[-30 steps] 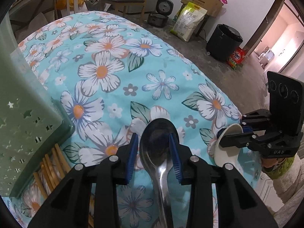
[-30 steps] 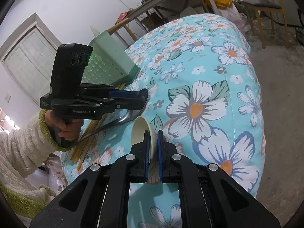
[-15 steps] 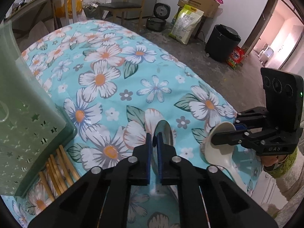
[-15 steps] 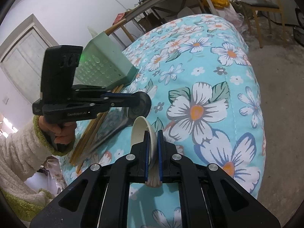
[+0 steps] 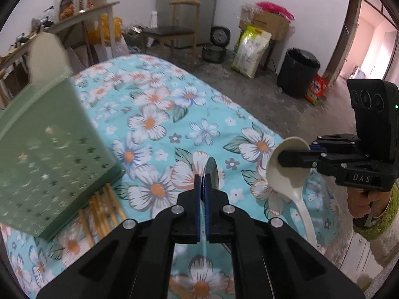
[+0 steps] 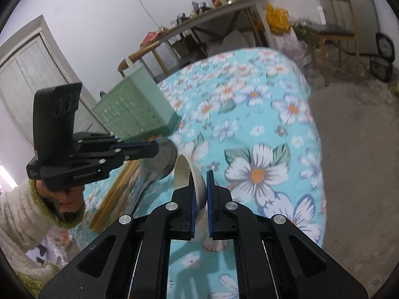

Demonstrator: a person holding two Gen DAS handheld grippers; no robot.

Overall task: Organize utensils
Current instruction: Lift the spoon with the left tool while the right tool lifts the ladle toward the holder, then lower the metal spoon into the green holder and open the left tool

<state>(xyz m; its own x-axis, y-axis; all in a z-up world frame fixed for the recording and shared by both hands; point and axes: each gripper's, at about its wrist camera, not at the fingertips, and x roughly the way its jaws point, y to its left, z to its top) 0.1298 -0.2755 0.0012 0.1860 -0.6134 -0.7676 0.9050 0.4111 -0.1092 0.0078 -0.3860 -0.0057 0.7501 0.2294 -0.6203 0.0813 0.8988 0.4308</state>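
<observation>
My left gripper (image 5: 204, 178) is shut on a metal spoon (image 5: 211, 172), held edge-on above the floral tablecloth (image 5: 159, 114). From the right wrist view the same left gripper (image 6: 153, 149) shows the metal spoon (image 6: 159, 158) with its bowl forward and handle hanging down. My right gripper (image 6: 199, 182) is shut on a white plastic spoon (image 6: 185, 172). In the left wrist view that right gripper (image 5: 281, 158) carries the white spoon (image 5: 286, 167) at the right, its handle pointing down. A green perforated utensil holder (image 5: 49, 149) stands at the left. Wooden chopsticks (image 5: 104, 209) lie beside it.
A person's hand in a fuzzy sleeve (image 5: 374, 214) grips the right tool. Beyond the table stand a wooden chair (image 5: 172, 35), a black bin (image 5: 298, 72), bags and a cluttered shelf (image 6: 204, 12). The table edge drops to a bare concrete floor (image 6: 354, 149).
My left gripper closed on the metal spoon and turned it edge-on. Both grippers rose from the tablecloth with their spoons, and the green holder now shows more fully.
</observation>
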